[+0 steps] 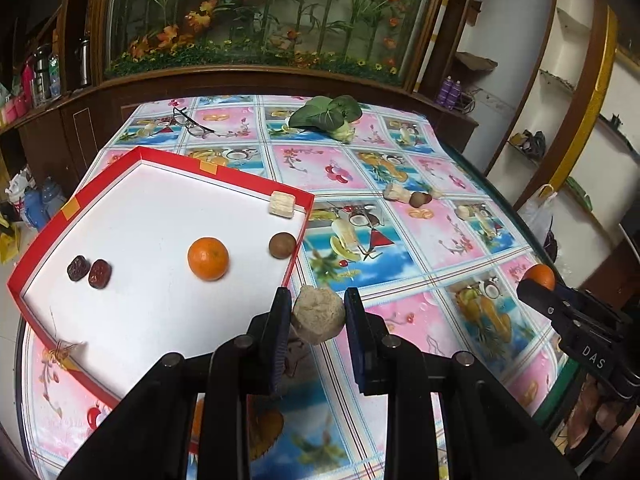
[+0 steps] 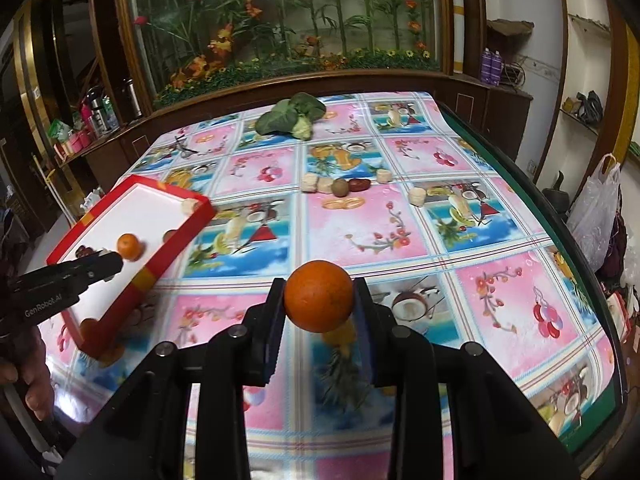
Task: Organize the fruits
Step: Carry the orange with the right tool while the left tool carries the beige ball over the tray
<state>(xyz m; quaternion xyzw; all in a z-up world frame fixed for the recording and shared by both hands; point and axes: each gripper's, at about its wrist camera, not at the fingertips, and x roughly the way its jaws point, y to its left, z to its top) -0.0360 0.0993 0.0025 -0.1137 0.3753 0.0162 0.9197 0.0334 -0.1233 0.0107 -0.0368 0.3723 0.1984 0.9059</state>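
2 fruits are in transit: the left gripper (image 1: 318, 316) pinches a pale lump (image 1: 318, 314), the right gripper (image 2: 319, 300) an orange (image 2: 319, 296). Next, carry both over the red tray (image 1: 160, 158) and release.

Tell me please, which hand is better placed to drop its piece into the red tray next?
Left. The left tool holds its beige lump just beside the red tray edge. The right tool, holding an orange, is farther from the tray.
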